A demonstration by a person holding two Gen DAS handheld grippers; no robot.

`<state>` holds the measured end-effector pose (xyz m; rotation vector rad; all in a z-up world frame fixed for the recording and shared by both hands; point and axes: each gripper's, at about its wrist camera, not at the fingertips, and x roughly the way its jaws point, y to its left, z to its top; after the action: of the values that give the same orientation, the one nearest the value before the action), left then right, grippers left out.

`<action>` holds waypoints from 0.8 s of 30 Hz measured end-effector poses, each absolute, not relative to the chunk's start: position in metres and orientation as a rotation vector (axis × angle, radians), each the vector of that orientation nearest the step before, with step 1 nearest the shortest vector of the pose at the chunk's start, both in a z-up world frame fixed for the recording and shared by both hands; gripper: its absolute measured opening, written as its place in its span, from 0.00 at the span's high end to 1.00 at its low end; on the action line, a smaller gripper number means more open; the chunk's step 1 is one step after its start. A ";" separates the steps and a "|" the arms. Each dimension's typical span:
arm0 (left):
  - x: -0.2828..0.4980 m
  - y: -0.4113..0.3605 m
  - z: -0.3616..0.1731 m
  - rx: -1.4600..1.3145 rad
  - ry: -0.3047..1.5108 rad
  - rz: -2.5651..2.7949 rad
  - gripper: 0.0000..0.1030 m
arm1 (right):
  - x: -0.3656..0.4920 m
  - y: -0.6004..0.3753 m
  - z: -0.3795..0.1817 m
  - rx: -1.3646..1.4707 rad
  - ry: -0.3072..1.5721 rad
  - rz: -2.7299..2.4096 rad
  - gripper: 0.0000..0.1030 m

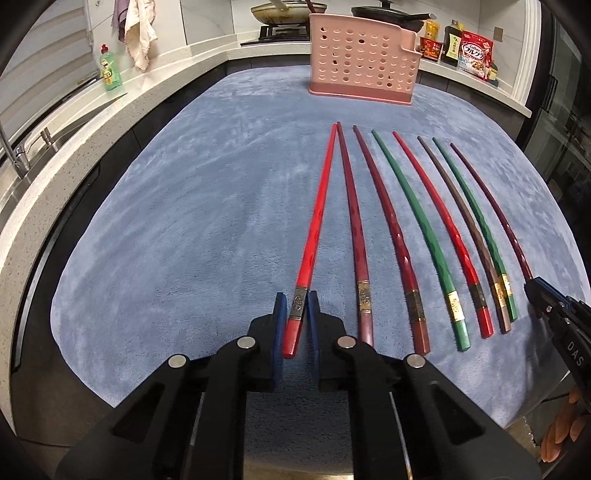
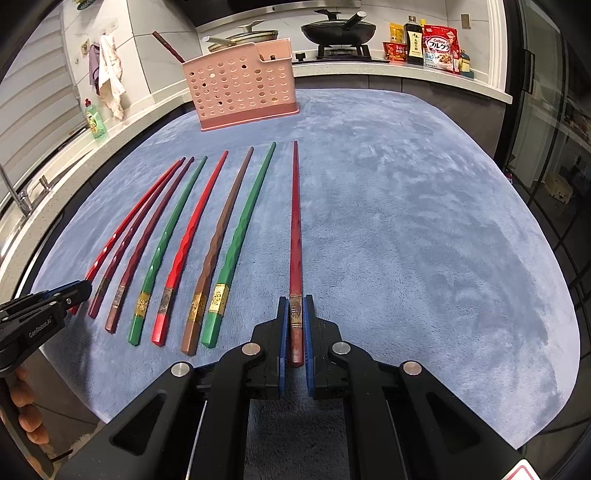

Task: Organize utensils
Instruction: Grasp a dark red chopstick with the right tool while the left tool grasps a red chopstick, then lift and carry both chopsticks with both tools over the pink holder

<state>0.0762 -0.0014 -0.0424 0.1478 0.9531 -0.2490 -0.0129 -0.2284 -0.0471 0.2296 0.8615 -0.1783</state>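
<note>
Several chopsticks lie side by side on a blue mat (image 1: 184, 221). My left gripper (image 1: 297, 306) is shut on the handle end of the leftmost bright red chopstick (image 1: 317, 218). My right gripper (image 2: 296, 310) is shut on the handle of the rightmost dark red chopstick (image 2: 295, 229), which shows in the left wrist view (image 1: 491, 206). Between them lie maroon (image 1: 349, 206), green (image 1: 417, 225), red and brown (image 2: 221, 236) chopsticks. A pink perforated utensil holder (image 1: 364, 61) stands at the mat's far edge; it also shows in the right wrist view (image 2: 243, 85).
A counter runs behind the mat with a stove, pans (image 2: 338, 27), sauce bottle and cereal bag (image 2: 439, 48). A green dish soap bottle (image 1: 110, 68) and sink faucet (image 1: 16, 151) are at the left. A cloth (image 1: 138, 33) hangs on the wall.
</note>
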 end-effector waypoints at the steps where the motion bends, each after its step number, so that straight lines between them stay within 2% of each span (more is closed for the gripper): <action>1: 0.077 -0.001 -0.042 0.142 0.956 -0.251 0.90 | -0.014 -0.229 -0.047 0.232 0.861 -0.177 0.94; 5: 0.077 0.003 -0.039 0.107 0.972 -0.264 0.93 | -0.018 -0.231 -0.042 0.238 0.851 -0.173 0.94; 12: 0.073 0.009 -0.017 0.075 0.945 -0.277 0.93 | -0.026 -0.240 -0.021 0.264 0.804 -0.168 0.94; 24: 0.082 0.023 0.051 -0.007 0.834 -0.297 0.93 | -0.025 -0.255 0.044 0.261 0.661 -0.156 0.93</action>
<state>0.0823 0.0231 0.0507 -0.0065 0.8338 -0.2968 -0.0250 -0.2554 0.0440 0.2613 0.6607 -0.1557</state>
